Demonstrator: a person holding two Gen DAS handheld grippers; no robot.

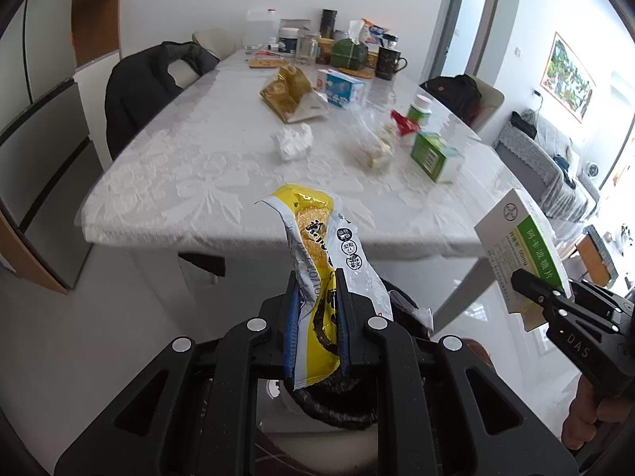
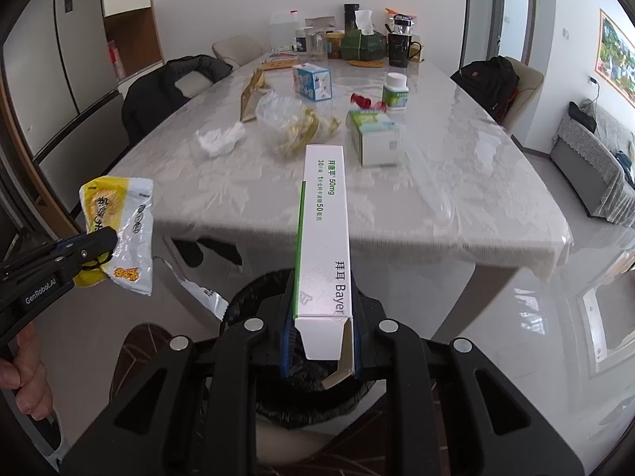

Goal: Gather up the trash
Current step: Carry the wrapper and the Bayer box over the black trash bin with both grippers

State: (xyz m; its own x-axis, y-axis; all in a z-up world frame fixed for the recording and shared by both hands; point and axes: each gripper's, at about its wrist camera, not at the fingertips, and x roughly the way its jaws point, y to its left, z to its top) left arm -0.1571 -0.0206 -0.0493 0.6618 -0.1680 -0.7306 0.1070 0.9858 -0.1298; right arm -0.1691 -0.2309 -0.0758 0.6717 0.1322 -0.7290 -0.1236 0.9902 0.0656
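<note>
My left gripper (image 1: 317, 277) is shut on a yellow and silver snack wrapper (image 1: 313, 230), which stands up between the pads. My right gripper (image 2: 323, 301) is shut on a long white and green medicine box (image 2: 323, 218) with an open end flap. Both hang in front of the table's near edge, above a bin with a black liner (image 2: 254, 297); the bin (image 1: 337, 408) shows under the left fingers too. Each view shows the other gripper: the right one (image 1: 532, 289) with its box (image 1: 520, 238), the left one (image 2: 107, 242) with its wrapper (image 2: 119, 206).
On the white table (image 1: 178, 182) lie a crumpled tissue (image 1: 293, 141), a clear plastic bag (image 1: 373, 146), a green box (image 1: 432, 154), a red wrapper (image 1: 403, 121), a pill bottle (image 1: 418, 109), a gold bag (image 1: 285, 95) and a blue carton (image 1: 341, 87). Chairs flank it, one under a black jacket (image 1: 147, 87).
</note>
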